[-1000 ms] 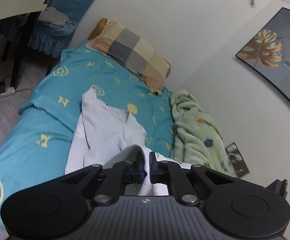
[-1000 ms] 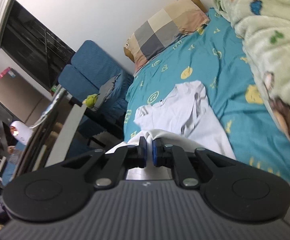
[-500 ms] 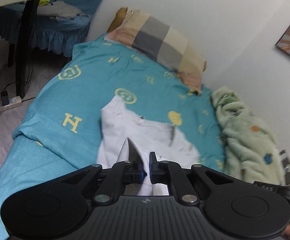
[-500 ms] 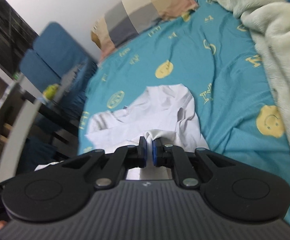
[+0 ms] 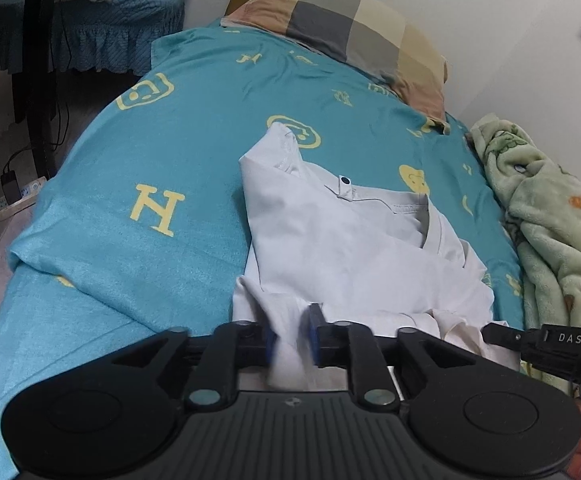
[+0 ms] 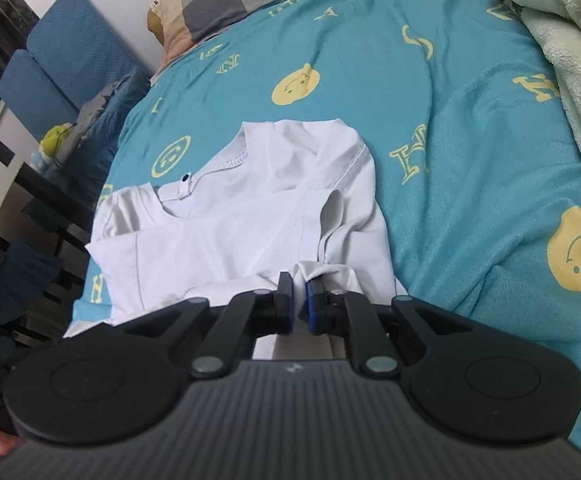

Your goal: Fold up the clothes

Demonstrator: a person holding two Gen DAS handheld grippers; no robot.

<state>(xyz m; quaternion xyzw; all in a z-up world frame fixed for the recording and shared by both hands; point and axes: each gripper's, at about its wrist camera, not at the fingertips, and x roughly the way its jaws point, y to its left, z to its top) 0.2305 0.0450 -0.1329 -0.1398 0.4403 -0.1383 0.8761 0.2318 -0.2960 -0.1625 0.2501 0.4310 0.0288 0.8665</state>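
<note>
A white T-shirt (image 5: 354, 252) lies on the teal bed sheet (image 5: 162, 152), its lower part folded up over the chest, collar toward the pillow. It also shows in the right wrist view (image 6: 242, 216). My left gripper (image 5: 292, 334) sits low at the shirt's near edge, jaws a finger's width apart with white cloth lying loose between them. My right gripper (image 6: 299, 306) is at the near edge on the other side, jaws slightly parted with a fold of cloth between the pads. The right gripper's tip (image 5: 502, 330) shows in the left wrist view.
A checked pillow (image 5: 350, 28) lies at the head of the bed. A green fleece blanket (image 5: 550, 220) is bunched along the wall side. Blue chairs (image 6: 62, 64) and a dark table leg (image 5: 38, 64) stand off the bed's left side. A power strip (image 5: 14, 200) lies on the floor.
Both grippers have carried the shirt's hem forward toward the collar and lowered it onto the shirt. Both jaws have parted from fully shut, the left more than the right.
</note>
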